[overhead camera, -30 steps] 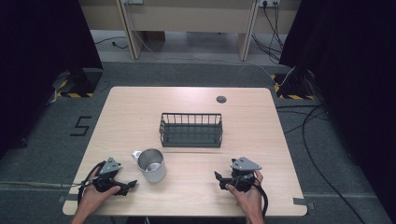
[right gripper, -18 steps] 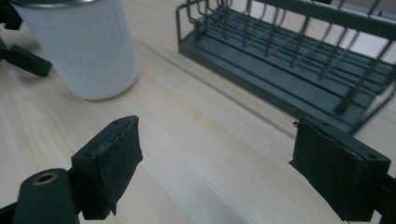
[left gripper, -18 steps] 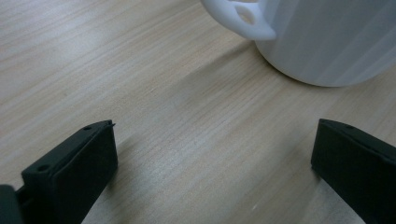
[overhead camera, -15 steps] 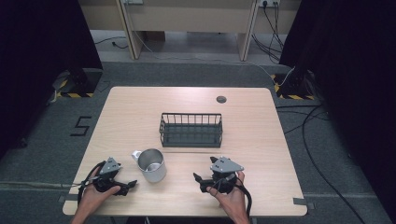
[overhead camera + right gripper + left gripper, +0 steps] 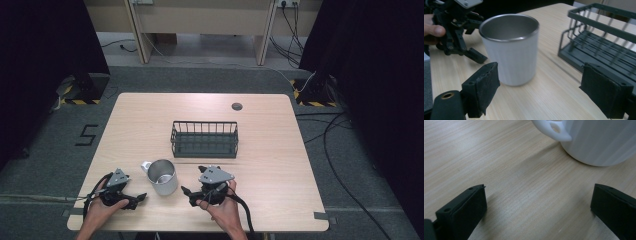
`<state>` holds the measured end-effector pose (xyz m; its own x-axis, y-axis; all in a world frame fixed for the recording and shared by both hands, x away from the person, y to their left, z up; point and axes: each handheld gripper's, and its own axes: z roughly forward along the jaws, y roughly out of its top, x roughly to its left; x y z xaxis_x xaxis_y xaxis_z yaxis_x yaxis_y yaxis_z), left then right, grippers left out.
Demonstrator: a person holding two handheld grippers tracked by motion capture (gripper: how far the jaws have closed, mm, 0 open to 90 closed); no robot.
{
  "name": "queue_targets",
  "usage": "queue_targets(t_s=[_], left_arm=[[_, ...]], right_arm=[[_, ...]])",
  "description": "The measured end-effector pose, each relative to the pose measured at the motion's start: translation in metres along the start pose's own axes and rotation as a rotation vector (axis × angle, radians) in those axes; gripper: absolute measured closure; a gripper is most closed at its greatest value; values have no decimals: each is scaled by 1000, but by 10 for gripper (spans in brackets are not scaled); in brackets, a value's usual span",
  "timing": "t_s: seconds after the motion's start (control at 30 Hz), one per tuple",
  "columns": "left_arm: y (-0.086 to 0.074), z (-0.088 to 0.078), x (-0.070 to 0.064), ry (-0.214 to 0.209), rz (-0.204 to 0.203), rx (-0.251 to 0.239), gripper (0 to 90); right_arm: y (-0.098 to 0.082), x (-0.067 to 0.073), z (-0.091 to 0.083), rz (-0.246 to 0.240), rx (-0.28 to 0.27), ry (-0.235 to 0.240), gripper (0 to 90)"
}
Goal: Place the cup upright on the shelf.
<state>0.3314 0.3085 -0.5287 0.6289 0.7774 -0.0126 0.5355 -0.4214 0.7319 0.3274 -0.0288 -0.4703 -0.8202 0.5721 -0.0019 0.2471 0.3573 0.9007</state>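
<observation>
While upright on the table [image 5: 280,165] just before the wire basket [image 5: 204,139], mug [image 5: 163,176] between both grippers: nearer right gripper [image 5: 192,194], jaws spread, facing its side; left gripper [image 5: 136,200] also spread, handle-side.

Two handheld black grippers, bare forearms.
Left gripper [image 5: 134,199] and right gripper [image 5: 192,195]: grey three-cornered top plates, black cables trailing, blocky black jaws with small screw holes.
</observation>
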Motion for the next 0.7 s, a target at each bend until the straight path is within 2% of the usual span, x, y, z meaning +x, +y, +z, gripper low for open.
queue_targets(t_s=[0.17, 0.33, 0.43, 0.57, 0.7], left_arm=[[0, 0, 0, 0, 2, 0, 0], [0, 0, 0, 0, 3, 1, 0], [0, 0, 0, 0, 3, 1, 0], [0, 0, 0, -1, 2, 1, 0], [0, 0, 0, -1, 2, 1, 0]], right_arm=[[7, 10, 16, -13, -15, 37, 152], [12, 17, 31, -14, -22, 53, 151], [13, 20, 38, -11, -23, 53, 152], [15, 23, 45, -17, -13, 29, 151], [17, 25, 52, -14, -13, 49, 149]])
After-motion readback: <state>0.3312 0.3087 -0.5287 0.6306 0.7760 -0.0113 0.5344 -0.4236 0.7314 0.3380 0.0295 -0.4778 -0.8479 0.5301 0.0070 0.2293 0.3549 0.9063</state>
